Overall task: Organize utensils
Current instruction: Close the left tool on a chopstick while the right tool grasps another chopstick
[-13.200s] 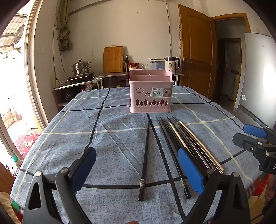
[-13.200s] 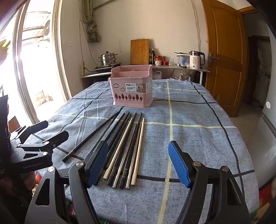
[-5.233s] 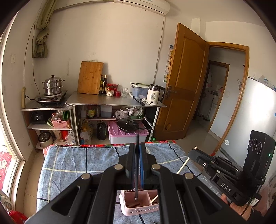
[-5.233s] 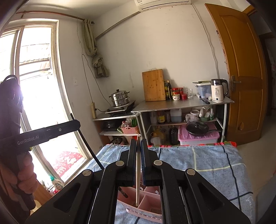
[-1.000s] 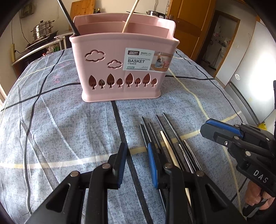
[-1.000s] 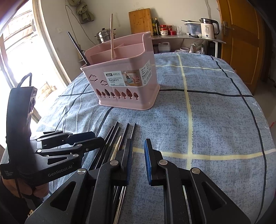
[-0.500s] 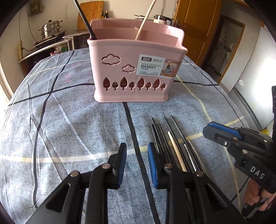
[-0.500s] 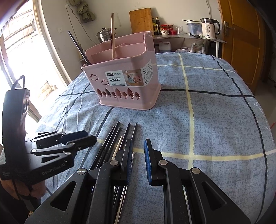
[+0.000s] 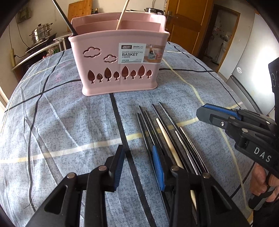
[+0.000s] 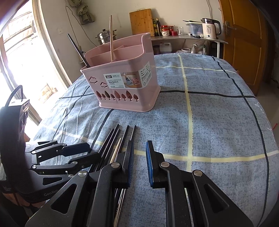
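Blue-padded left tongs [image 9: 138, 165] now opening wider, empty.

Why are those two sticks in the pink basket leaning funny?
Nothing is broken. The black chopstick and the pale chopstick just tilt against the walls of the basket, far apart. The other chopsticks lie loose on the cloth.

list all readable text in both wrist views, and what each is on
"DIVIDED CHOPSTICKS BASKET", "0129", "ENJOY LIFE": sticker on the pink basket; its brand logo and fine print are too small to read.
"DAS": side of the right gripper.
"GenRo...", cut off by the other gripper: body of the left gripper.
"55": white kettle; the mark after it is blurred.
Basket's side label: too small to read.
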`<state>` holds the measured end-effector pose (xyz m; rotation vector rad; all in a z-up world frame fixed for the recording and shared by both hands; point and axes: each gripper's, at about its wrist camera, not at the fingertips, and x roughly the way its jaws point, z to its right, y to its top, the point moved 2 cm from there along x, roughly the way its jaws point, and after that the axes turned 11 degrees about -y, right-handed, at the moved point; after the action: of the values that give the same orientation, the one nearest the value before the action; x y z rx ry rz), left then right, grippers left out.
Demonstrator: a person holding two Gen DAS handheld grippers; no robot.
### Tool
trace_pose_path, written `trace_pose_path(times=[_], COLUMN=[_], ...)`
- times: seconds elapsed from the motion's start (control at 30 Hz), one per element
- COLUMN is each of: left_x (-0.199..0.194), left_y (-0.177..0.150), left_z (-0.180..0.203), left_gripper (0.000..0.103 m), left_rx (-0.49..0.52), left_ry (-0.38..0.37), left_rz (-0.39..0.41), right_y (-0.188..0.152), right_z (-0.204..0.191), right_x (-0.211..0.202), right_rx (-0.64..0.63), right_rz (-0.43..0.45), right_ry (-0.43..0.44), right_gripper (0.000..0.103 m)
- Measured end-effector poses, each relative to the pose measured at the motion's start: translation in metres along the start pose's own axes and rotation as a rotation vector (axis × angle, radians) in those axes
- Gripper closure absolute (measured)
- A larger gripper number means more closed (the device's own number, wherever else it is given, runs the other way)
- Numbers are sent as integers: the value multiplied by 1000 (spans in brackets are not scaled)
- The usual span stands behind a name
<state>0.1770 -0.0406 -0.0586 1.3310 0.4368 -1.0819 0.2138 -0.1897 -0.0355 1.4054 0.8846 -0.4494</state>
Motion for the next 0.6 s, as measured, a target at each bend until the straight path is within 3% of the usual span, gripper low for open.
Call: trace_pose_path(times=[0.07,0.27,0.6], left_x=[0,3,4], left_y=[-1,6,20], left_z=[0,-10,-36], left_gripper=[62,65,72], left_rx=[9,7,-51], left_ry=[16,72,20], left_rz=[3,9,4], right_y=[0,1,13], right_z=[-1,-10,-23], right_x=[1,8,40], right_rx=[-1,-32,-72], right_rz=[-1,-14,-83], right_ry=[2,5,0], right_gripper=[89,89,89])
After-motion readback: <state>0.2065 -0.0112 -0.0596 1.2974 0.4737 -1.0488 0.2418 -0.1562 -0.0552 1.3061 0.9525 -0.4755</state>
